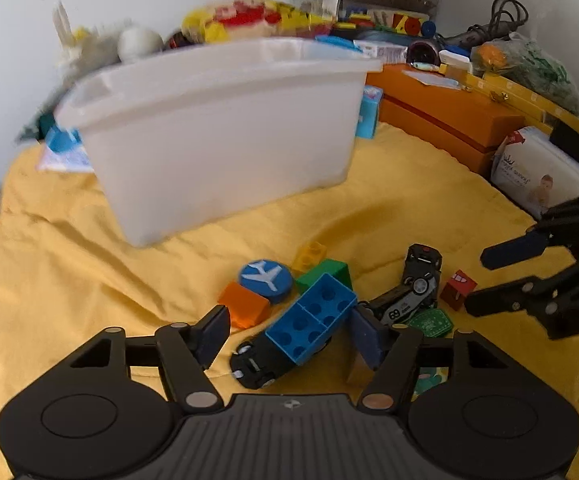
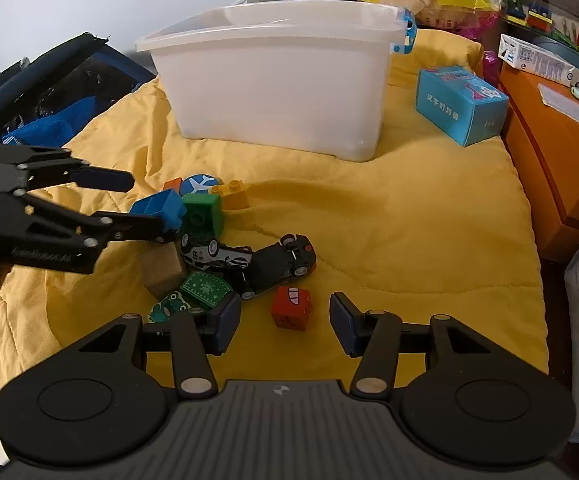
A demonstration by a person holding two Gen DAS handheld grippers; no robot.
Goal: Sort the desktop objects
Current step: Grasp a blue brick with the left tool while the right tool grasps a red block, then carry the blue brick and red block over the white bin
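Note:
A pile of toys lies on the yellow blanket (image 1: 69, 280) in front of a white plastic bin (image 1: 217, 140). My left gripper (image 1: 289, 336) is open around a blue studded brick (image 1: 311, 328) that rests on a black toy car (image 1: 255, 364); the pads do not press it. My right gripper (image 2: 285, 320) is open, with a red cube (image 2: 291, 307) on the blanket between its fingers, untouched. In the right wrist view the left gripper (image 2: 145, 204) comes in from the left at the blue brick (image 2: 161, 206). The right gripper (image 1: 477, 282) shows in the left wrist view beside the red cube (image 1: 457, 290).
The pile holds a blue airplane disc (image 1: 265, 276), orange block (image 1: 245, 310), green block (image 2: 203, 214), yellow brick (image 2: 233, 194), wooden cube (image 2: 161, 270), green tiles (image 2: 205, 290) and two more cars (image 2: 281, 264). A blue box (image 2: 461, 106) and an orange box (image 2: 549, 160) stand right.

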